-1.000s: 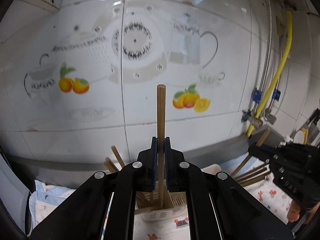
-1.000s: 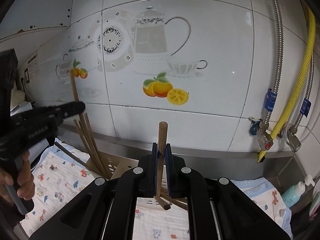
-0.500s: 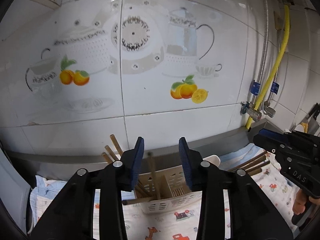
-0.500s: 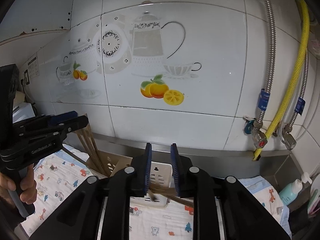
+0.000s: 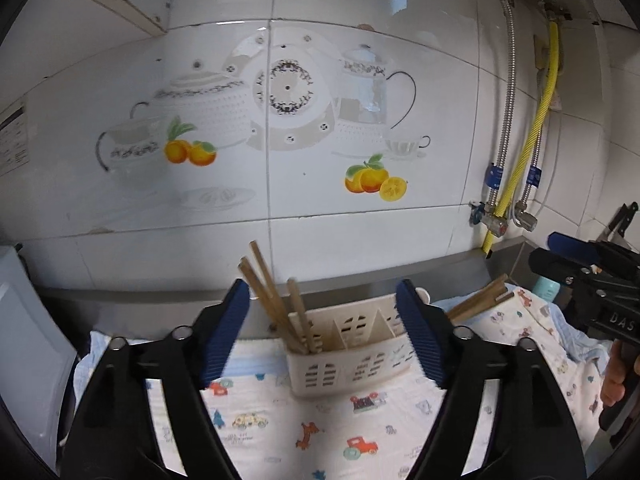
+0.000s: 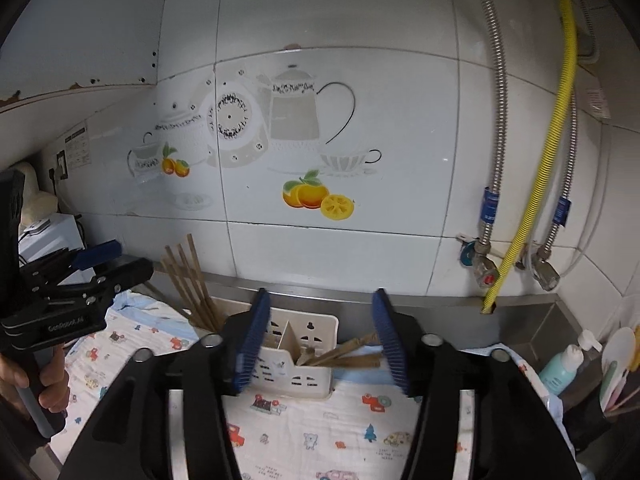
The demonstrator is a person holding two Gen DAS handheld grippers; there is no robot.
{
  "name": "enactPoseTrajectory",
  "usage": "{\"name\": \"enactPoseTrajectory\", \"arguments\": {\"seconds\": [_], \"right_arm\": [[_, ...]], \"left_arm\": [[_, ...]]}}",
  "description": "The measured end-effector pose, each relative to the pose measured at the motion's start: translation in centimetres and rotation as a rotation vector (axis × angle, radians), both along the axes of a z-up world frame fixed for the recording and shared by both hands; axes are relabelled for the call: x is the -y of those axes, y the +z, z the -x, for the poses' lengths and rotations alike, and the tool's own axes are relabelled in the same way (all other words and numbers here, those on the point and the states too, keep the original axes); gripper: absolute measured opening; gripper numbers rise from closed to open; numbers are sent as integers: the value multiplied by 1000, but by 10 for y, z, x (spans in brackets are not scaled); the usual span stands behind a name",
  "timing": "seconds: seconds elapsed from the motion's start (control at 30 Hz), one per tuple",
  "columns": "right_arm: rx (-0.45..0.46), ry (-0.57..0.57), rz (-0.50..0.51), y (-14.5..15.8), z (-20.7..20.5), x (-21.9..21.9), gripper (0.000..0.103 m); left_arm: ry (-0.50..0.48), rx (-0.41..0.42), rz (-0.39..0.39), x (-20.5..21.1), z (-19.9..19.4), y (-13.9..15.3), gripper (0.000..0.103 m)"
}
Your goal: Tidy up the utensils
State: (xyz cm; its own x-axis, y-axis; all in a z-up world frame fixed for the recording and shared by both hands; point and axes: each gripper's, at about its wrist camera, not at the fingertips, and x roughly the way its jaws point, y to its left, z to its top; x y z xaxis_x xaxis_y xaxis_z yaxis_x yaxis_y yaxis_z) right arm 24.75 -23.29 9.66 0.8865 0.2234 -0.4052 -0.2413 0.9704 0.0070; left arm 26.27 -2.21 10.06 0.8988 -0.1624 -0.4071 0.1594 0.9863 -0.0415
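Left gripper [image 5: 323, 332]: jaws opening, nothing between the pads. Beyond it, a cream slotted caddy [image 5: 352, 356] stands on a printed cloth [image 5: 280, 420]. In its left compartment, several wooden chopsticks [image 5: 272, 300] stand on end, long axes leaning up and to the left toward the tiled wall [image 5: 360, 240]. At the caddy's right end, more sticks [image 6: 344, 354] lie nearly flat, tips pointing right. Right gripper [image 6: 320, 340]: jaws opening, also empty. Judgement: the sticks are light, rigid, smooth and liable to roll; best pinched mid-shaft, across the grain.
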Motion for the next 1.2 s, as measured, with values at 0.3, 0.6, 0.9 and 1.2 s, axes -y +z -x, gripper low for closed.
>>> {"name": "enactPoseTrajectory", "arguments": {"seconds": [0.3, 0.6, 0.9, 1.2], "right_arm": [[-12, -12, -25, -19, 44, 1, 82], [-55, -15, -30, -49, 83, -5, 93], [-72, -35, 53, -72, 120, -20, 94], [-64, -60, 95, -81, 147, -31, 95]], "left_arm": [[22, 9, -3, -14, 48, -16, 97], [44, -3, 14, -27, 83, -36, 98], [68, -18, 8, -38, 121, -52, 98], [68, -27, -3, -39, 153, -64, 98]]}}
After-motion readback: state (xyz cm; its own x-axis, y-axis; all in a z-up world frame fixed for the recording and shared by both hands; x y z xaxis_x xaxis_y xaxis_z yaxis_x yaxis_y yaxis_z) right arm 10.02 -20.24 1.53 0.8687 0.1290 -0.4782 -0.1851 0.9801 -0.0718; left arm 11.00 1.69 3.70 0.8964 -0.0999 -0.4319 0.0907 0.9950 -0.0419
